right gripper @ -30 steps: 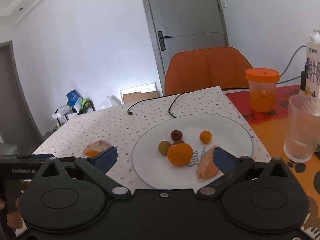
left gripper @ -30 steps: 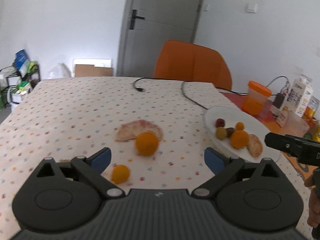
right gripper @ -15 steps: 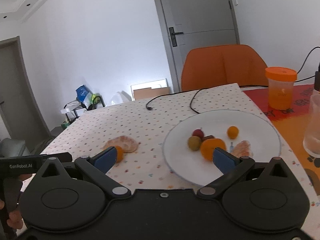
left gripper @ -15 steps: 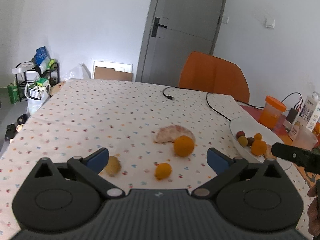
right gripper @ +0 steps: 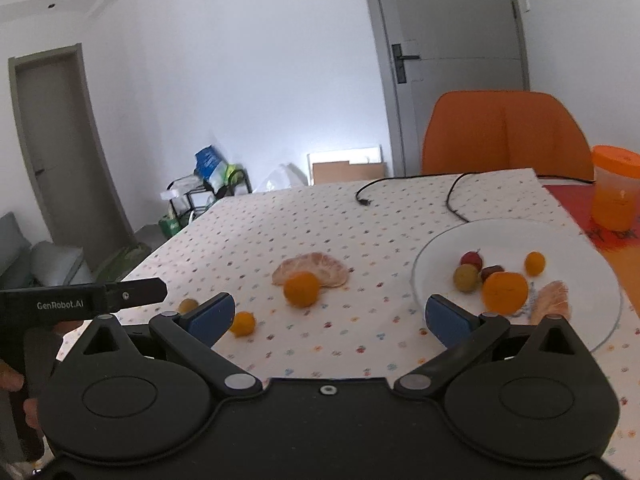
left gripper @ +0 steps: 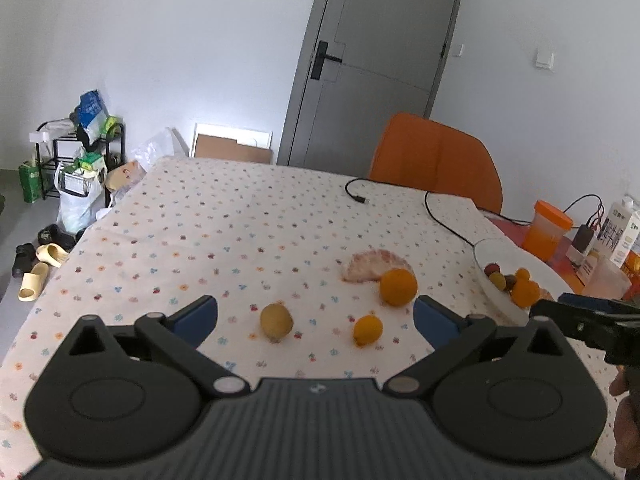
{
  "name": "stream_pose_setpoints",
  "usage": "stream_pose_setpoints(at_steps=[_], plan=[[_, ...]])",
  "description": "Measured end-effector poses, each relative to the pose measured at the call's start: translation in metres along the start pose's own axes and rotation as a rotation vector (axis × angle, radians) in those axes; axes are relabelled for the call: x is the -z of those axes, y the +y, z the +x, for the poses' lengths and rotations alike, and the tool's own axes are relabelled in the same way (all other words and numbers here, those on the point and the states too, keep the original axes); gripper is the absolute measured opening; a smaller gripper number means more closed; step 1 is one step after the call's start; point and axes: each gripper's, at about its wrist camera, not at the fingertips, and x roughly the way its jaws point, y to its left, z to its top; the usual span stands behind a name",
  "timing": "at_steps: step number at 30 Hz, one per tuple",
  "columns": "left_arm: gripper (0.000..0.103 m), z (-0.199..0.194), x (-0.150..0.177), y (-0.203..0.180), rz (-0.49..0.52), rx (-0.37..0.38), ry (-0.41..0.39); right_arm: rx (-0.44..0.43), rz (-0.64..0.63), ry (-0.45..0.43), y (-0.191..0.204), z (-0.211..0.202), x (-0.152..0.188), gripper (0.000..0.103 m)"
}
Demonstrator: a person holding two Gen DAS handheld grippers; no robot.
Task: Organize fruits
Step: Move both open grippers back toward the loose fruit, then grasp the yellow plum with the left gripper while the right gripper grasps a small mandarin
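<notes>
Left wrist view: left gripper (left gripper: 316, 314) gaping, empty; yellowish fruit (left gripper: 276, 322) left of the plate (left gripper: 486, 280) (approach low, centred, squeeze gently).

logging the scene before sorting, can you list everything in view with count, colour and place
plate: 1, white, right side of table
fruit on plate: orange, small orange fruit, red fruit, green-yellow fruit, dark fruit, peeled segment
loose orange: 1, on cloth, touching the peeled citrus half
small orange fruit on cloth: 1, nearer the camera
yellow-green fruit: 1, left of it
tablecloth: 1, white, dotted
cable: 1, black, far end of the cloth
chair: 1, orange, behind table
lidded cup: 1, orange, far right
carton: 1, white, far right
door: 1, grey
left tongs: open, empty
right tongs: open, empty
</notes>
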Motion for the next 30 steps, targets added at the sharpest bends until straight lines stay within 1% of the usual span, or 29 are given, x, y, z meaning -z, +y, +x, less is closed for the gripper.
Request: stream_pose_setpoints(at_steps=[3,8,13,17,19,20,24,25,29,30], plan=[[0.103,-0.001,0.003,0.005,0.005,-0.018,0.010,-0.016,-0.005,0.014,0.006,0.003,0.001,0.103],[0.103,-0.001,0.008,0.014,0.004,-0.010,0.021,-0.047,-0.012,0.026,0.014,0.007,0.005,0.103],[0.103,0.000,0.011,0.020,-0.002,-0.017,0.017,-0.065,-0.021,0.044,0.022,0.014,0.009,0.101],[0.100,0.002,0.012,0.025,-0.013,-0.020,0.007,-0.072,-0.012,0.054,0.026,0.020,0.011,0.099],[0.096,0.004,0.013,0.028,-0.021,-0.011,0.008,-0.084,-0.004,0.062,0.027,0.023,0.011,0.093],[0.095,0.005,0.012,0.029,-0.021,-0.010,0.010,-0.091,0.002,0.069,0.026,0.026,0.012,0.088],[0.084,0.011,0.013,0.032,-0.024,-0.008,0.023,-0.114,0.022,0.102,0.025,0.035,0.014,0.075],[0.080,0.013,0.014,0.032,-0.024,-0.007,0.027,-0.117,0.024,0.108,0.026,0.037,0.014,0.074],[0.072,0.021,0.014,0.032,-0.029,-0.002,0.033,-0.120,0.031,0.119,0.026,0.044,0.016,0.070],[0.069,0.023,0.014,0.032,-0.030,-0.004,0.035,-0.121,0.033,0.122,0.026,0.045,0.016,0.069]])
